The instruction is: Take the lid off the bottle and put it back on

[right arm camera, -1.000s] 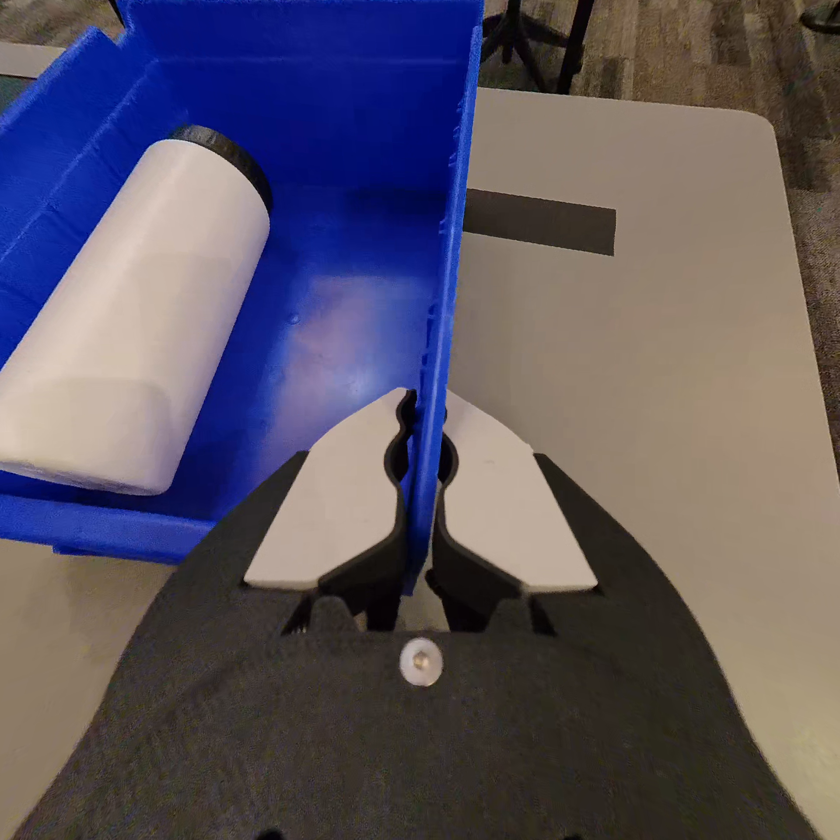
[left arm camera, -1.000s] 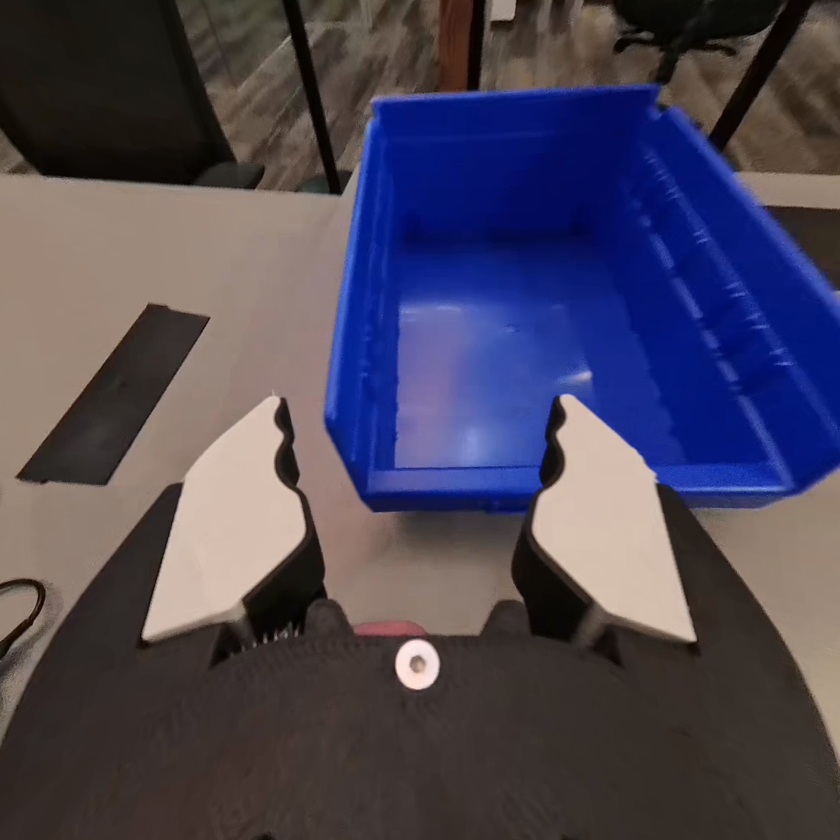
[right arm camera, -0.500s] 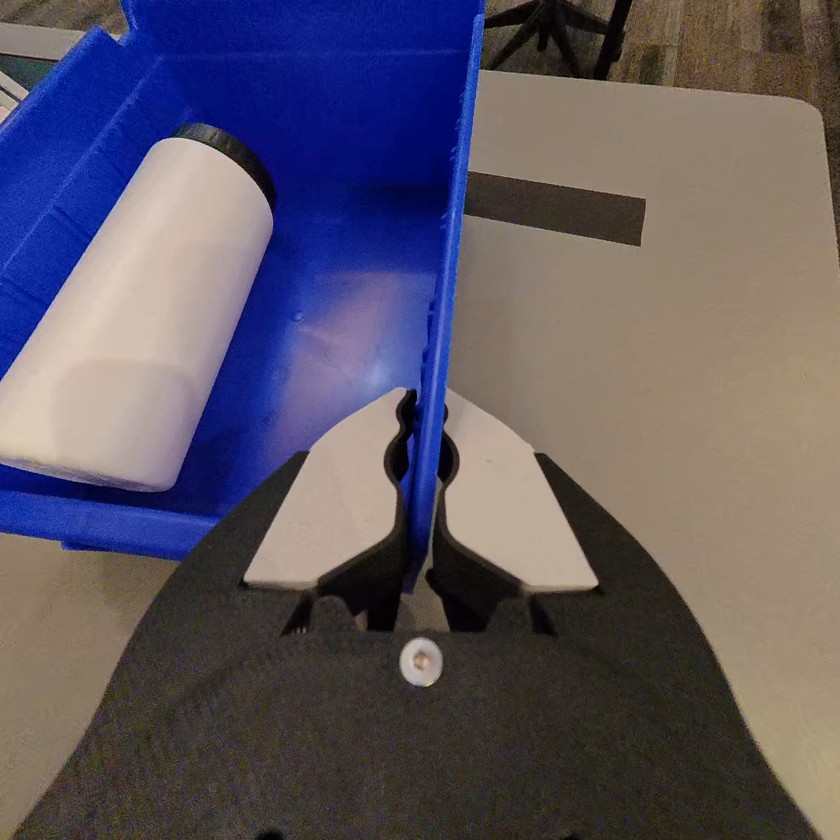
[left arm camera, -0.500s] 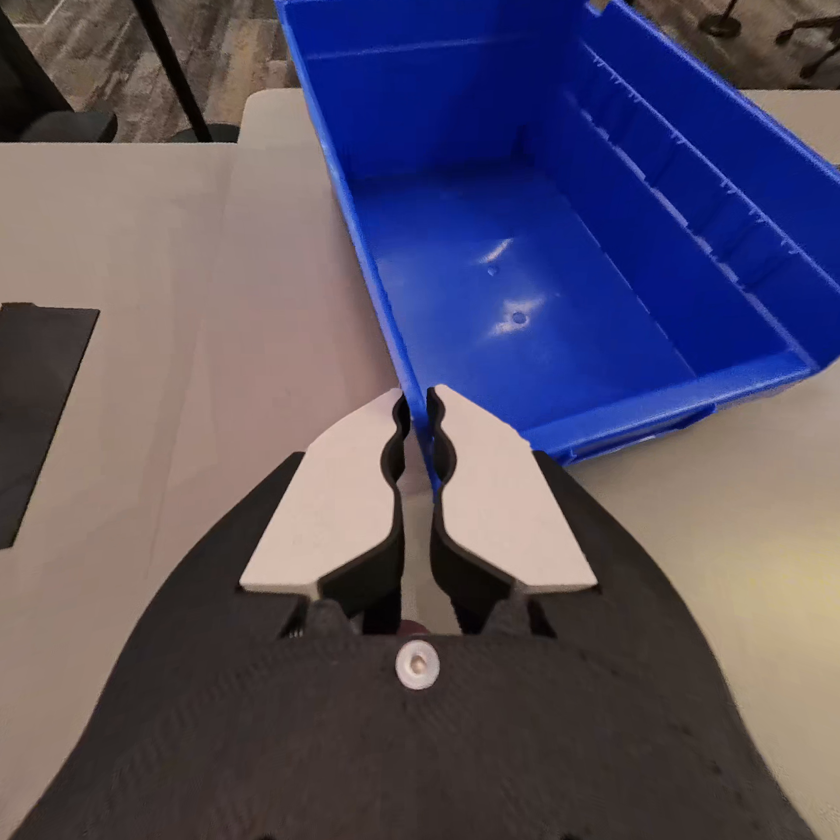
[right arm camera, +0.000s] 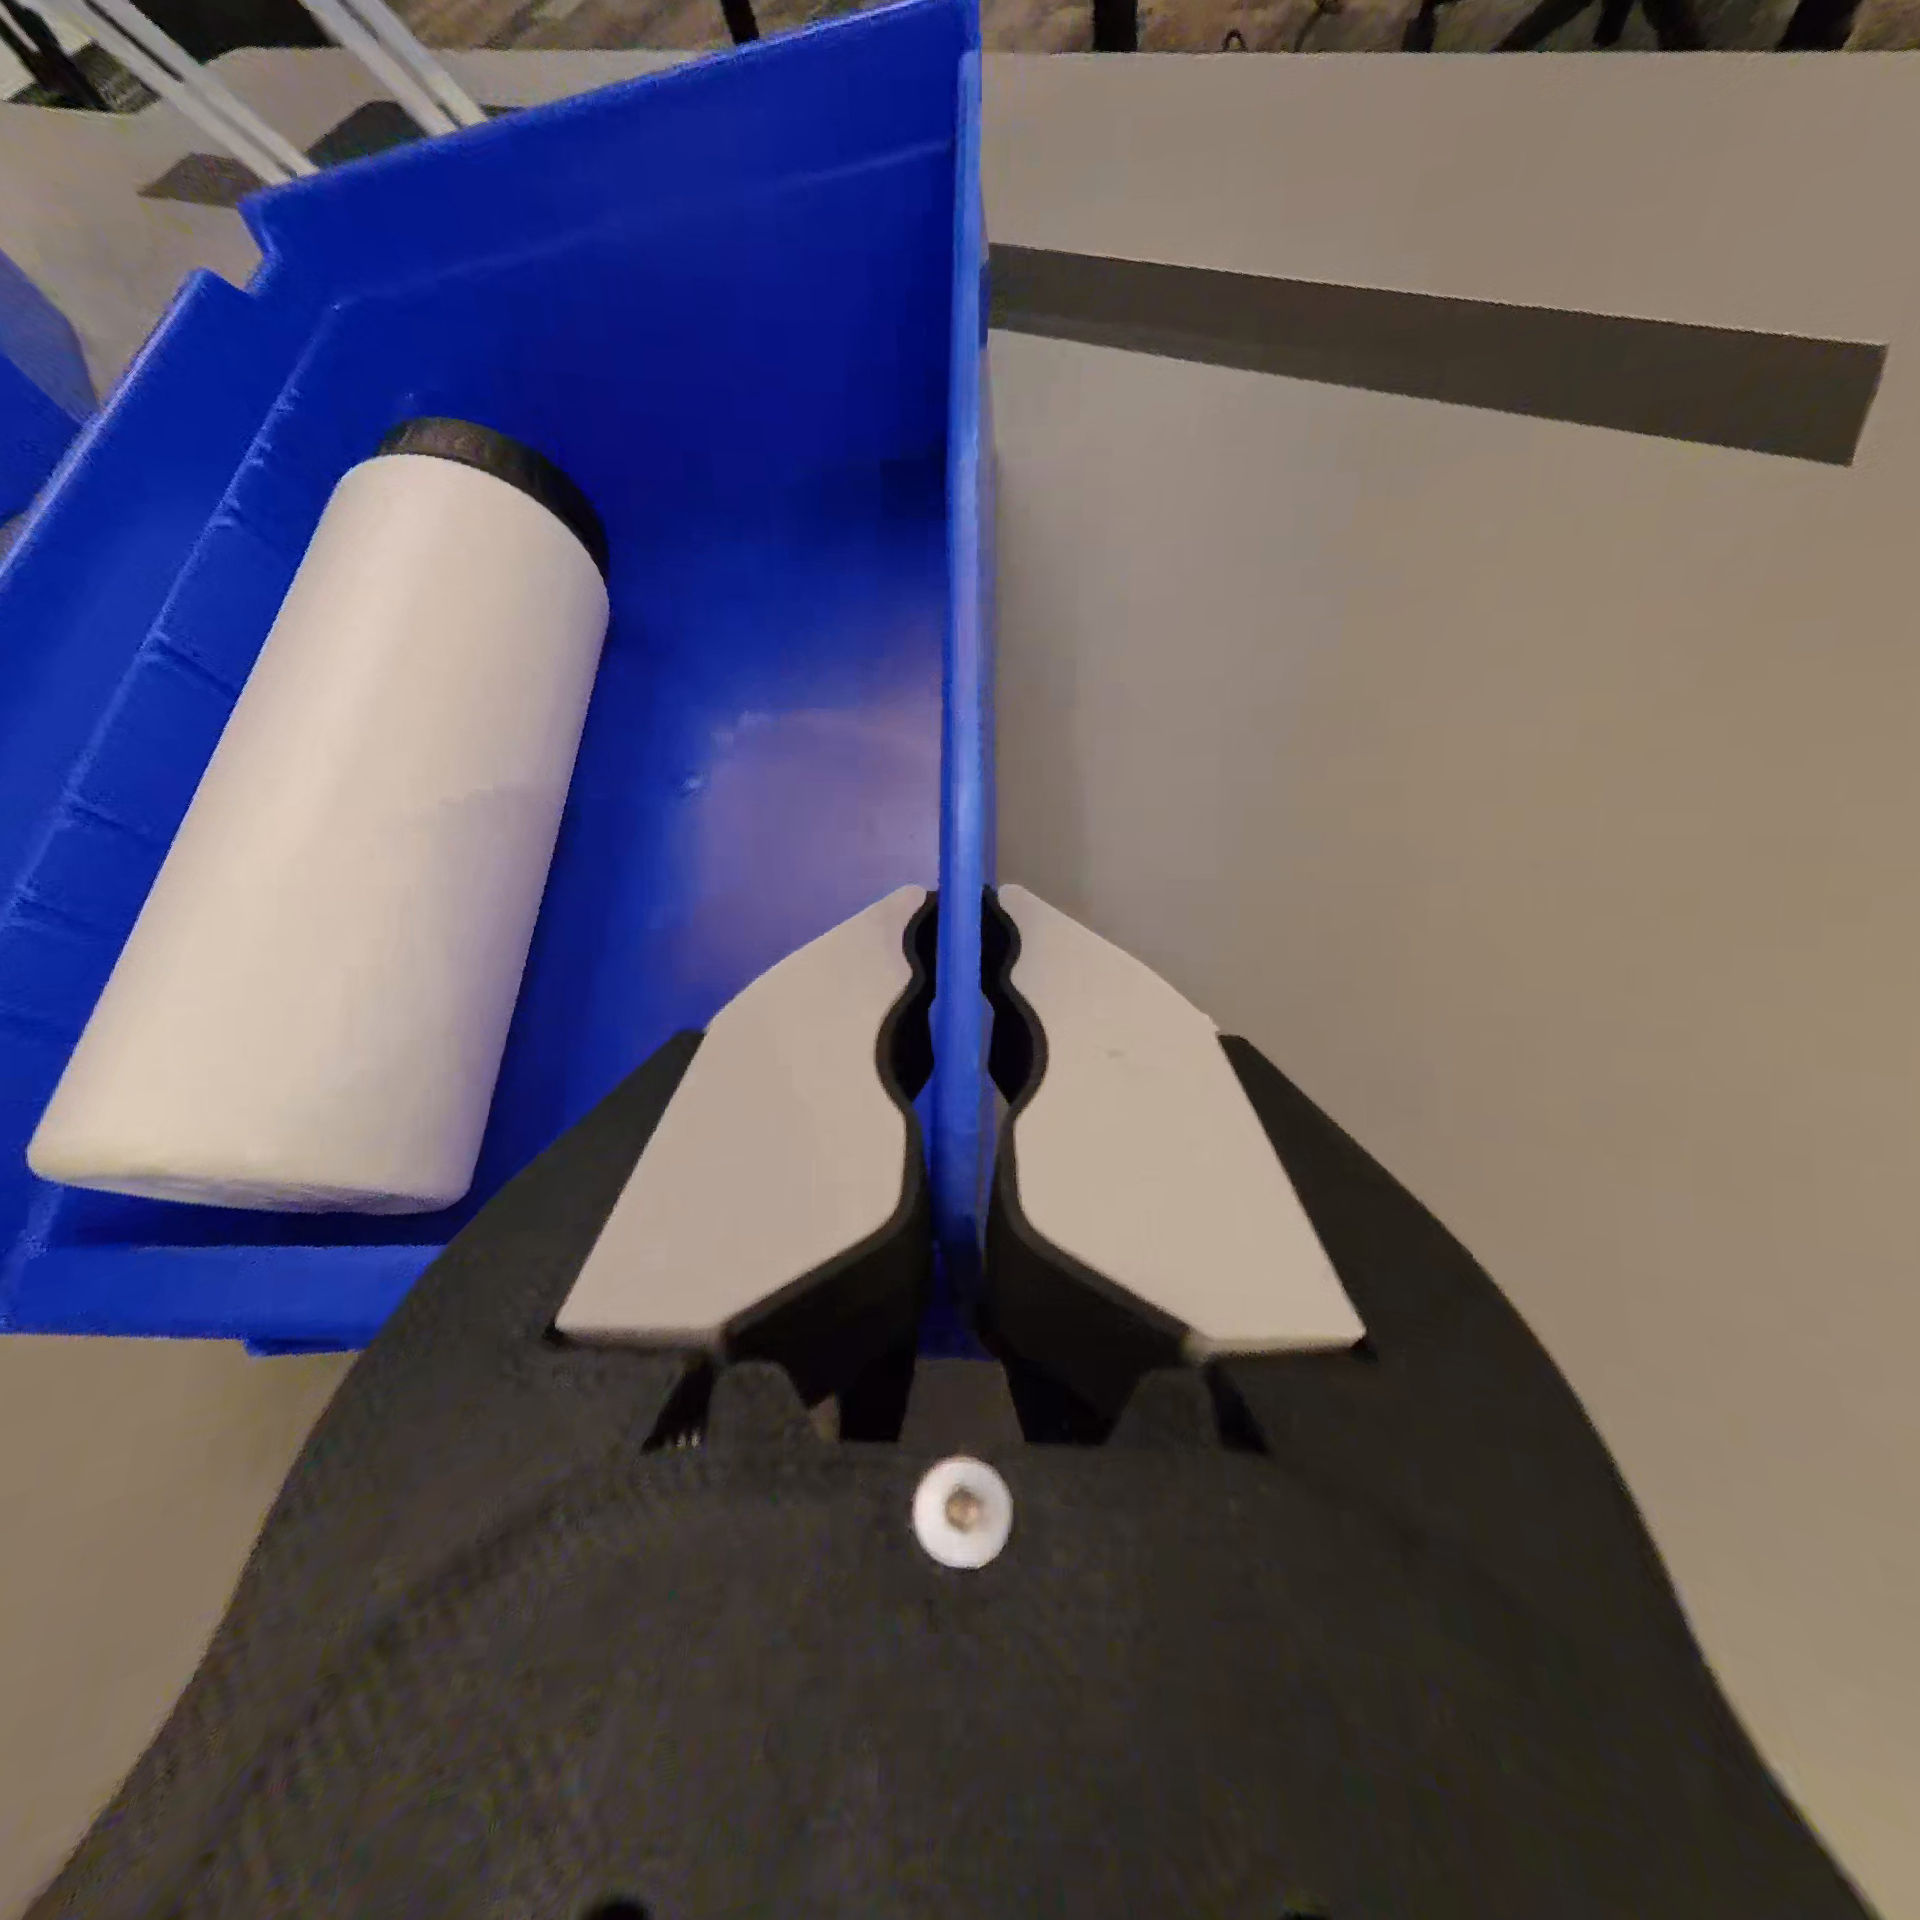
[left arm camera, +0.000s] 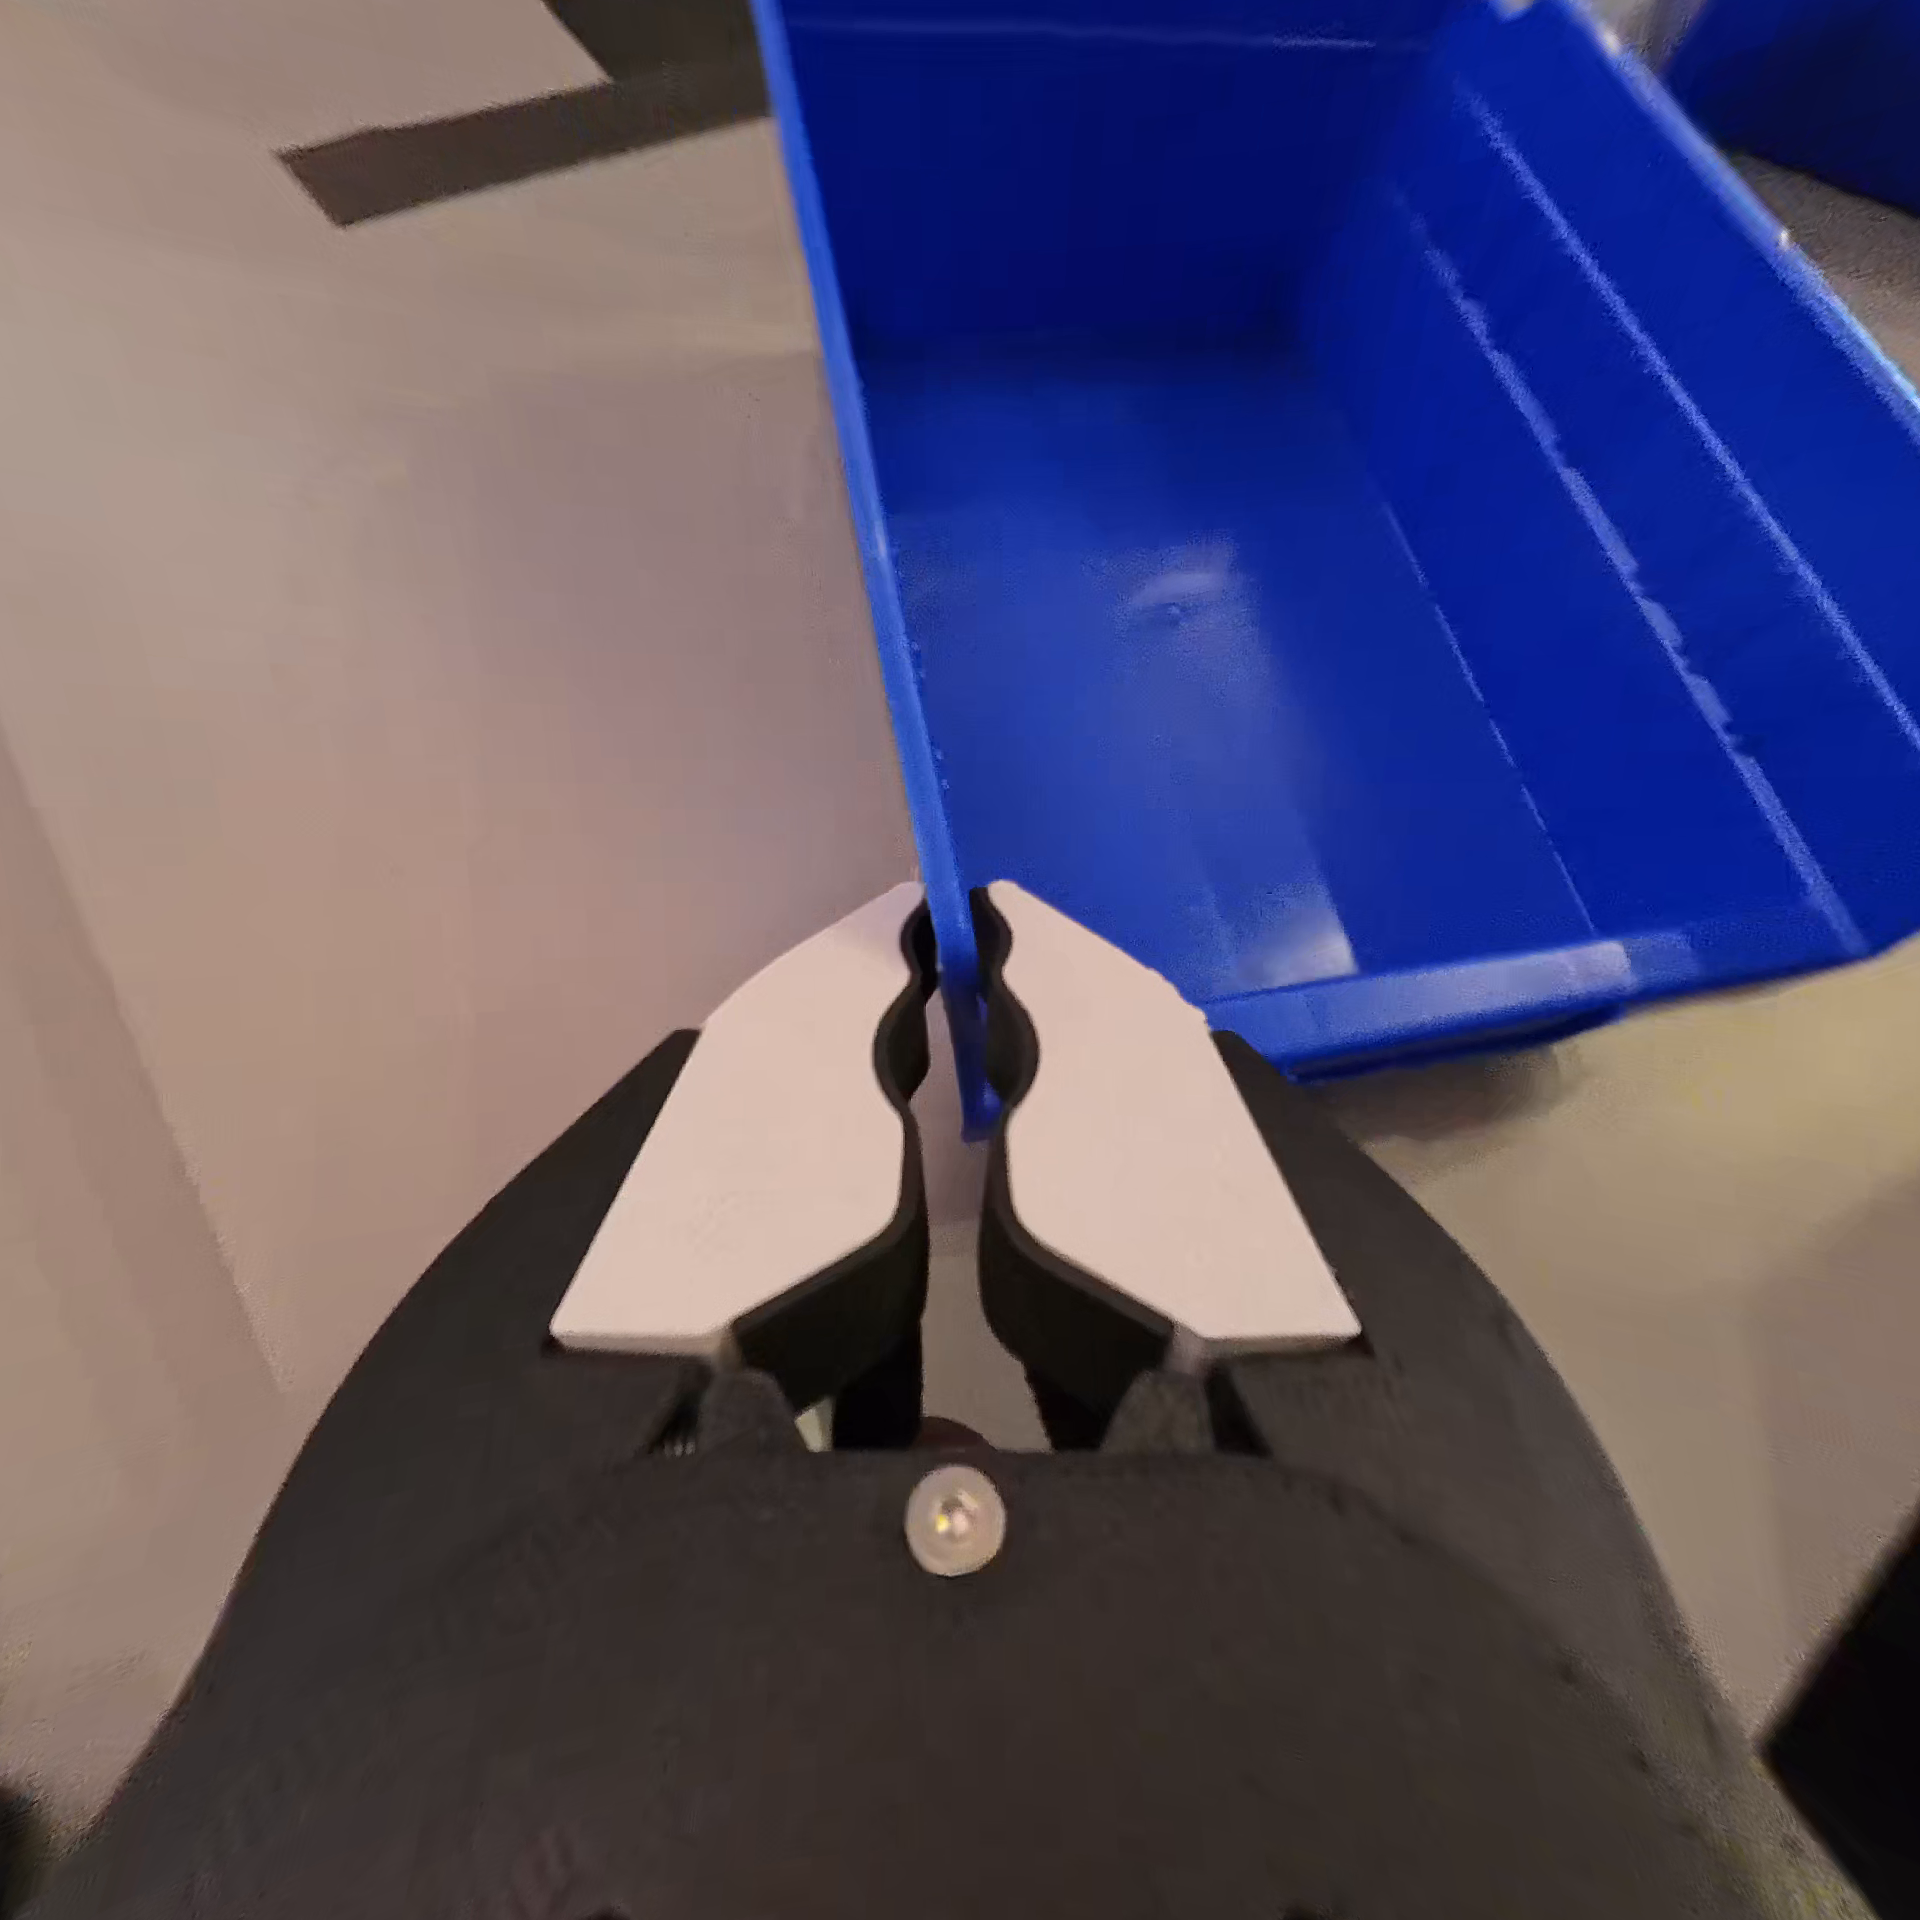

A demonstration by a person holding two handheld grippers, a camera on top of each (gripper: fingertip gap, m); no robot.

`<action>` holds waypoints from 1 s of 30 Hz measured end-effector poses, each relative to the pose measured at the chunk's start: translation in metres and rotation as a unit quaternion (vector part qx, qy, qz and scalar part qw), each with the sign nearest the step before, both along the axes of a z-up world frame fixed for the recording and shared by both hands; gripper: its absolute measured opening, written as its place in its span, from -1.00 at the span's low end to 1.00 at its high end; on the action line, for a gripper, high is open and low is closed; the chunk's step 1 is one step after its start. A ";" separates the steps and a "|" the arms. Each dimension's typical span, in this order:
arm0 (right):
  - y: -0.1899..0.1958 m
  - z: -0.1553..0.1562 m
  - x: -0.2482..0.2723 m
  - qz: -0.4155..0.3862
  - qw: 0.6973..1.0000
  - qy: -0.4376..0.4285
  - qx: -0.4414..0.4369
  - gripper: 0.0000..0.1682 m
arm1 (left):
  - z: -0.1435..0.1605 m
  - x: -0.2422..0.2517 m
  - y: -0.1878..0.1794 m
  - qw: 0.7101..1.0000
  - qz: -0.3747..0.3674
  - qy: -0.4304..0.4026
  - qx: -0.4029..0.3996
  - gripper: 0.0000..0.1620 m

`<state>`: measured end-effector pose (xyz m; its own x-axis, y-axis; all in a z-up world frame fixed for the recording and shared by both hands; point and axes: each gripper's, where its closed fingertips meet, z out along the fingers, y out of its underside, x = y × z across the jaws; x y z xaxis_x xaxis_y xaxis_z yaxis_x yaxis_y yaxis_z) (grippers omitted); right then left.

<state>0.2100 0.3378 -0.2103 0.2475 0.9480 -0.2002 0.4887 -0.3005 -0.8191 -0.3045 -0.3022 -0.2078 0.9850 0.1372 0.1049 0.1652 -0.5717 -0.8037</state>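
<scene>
A white bottle [right arm camera: 353,831] with a black lid [right arm camera: 499,462] on its far end lies on its side in a blue bin [right arm camera: 727,312]. My right gripper [right arm camera: 961,894] is shut on that bin's right wall, near the front corner. In the left wrist view, a second blue bin [left arm camera: 1662,520] is empty. My left gripper [left arm camera: 954,894] is shut on its left wall at the front corner. The bottle does not show in the left wrist view.
Both bins are on a grey table [right arm camera: 1455,831]. Black tape strips lie on it [left arm camera: 499,145] [right arm camera: 1455,353]. The edge of the other bin shows at the top right of the left wrist view [left arm camera: 1808,94] and at the left of the right wrist view [right arm camera: 31,374]. A dark object [left arm camera: 1849,1714] is at the lower right.
My left gripper went from open to shut on the empty bin's left wall, and that bin has swung in view. The right gripper stayed shut on its bin, which has turned with the bottle inside.
</scene>
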 end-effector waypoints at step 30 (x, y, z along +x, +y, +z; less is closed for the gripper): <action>-0.165 0.001 -0.200 0.290 0.956 0.000 -0.039 -0.87 | 0.000 0.235 0.103 0.930 -0.363 -0.035 -0.034 -0.93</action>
<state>0.0100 0.1729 -0.2095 -0.3160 0.9075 -0.2767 0.5913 -0.0397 -0.8055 -0.0699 -0.1996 -0.2079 0.8114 -0.5532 0.1887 -0.2337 -0.6030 -0.7627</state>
